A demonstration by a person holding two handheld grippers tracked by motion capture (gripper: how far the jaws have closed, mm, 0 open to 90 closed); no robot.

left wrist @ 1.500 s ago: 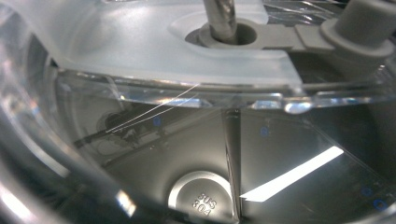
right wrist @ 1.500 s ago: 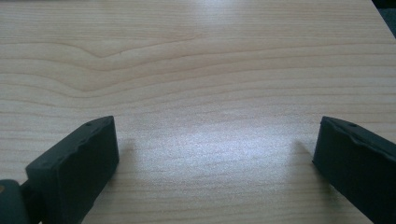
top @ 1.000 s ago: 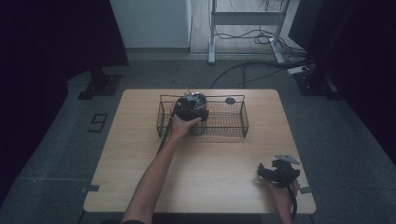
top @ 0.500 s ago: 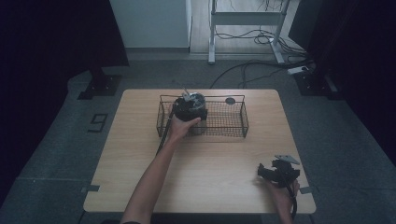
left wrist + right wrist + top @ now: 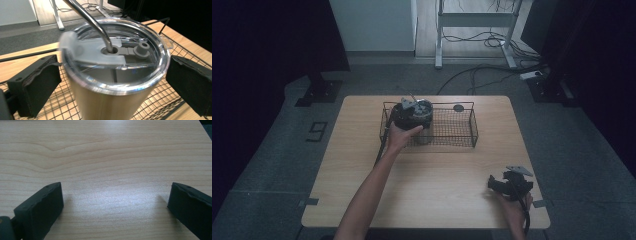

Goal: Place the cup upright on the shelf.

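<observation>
The tumbler (image 5: pixel 115 82) stands upright between the left gripper (image 5: pixel 112 82)'s two black jaws, and that is the relation the coming move turns on: its long axis runs straight up from the floor of the wire basket (image 5: pixel 175 100), square to the line between the pads. In the left gripper view the jaws have just been opening and now stand wide, a gap showing on each side of the metal wall, so nothing presses on the cup although it sits between them. Its clear lid (image 5: pixel 117 57) faces the camera, with a bent metal straw (image 5: pixel 92 22) rising from the hole near the middle and a grey slider beside it.

From the high view, the right gripper (image 5: pixel 507 184) hangs over the near right corner of the table (image 5: pixel 362 200), well apart from the work, jaws spread over bare wood with nothing between them. Farther off, the left forearm reaches forward and a little rightward from the table's near edge to the basket's left end, where the hand (image 5: pixel 401 137) carries its gripper at the tumbler (image 5: pixel 419 112), pointing forward and tipped somewhat down. A small dark disc (image 5: pixel 458 107) lies just behind the basket's far rim. The left hand is plainly the nearer one, and judging by the freed cup, a clean backing away looks like what comes next
</observation>
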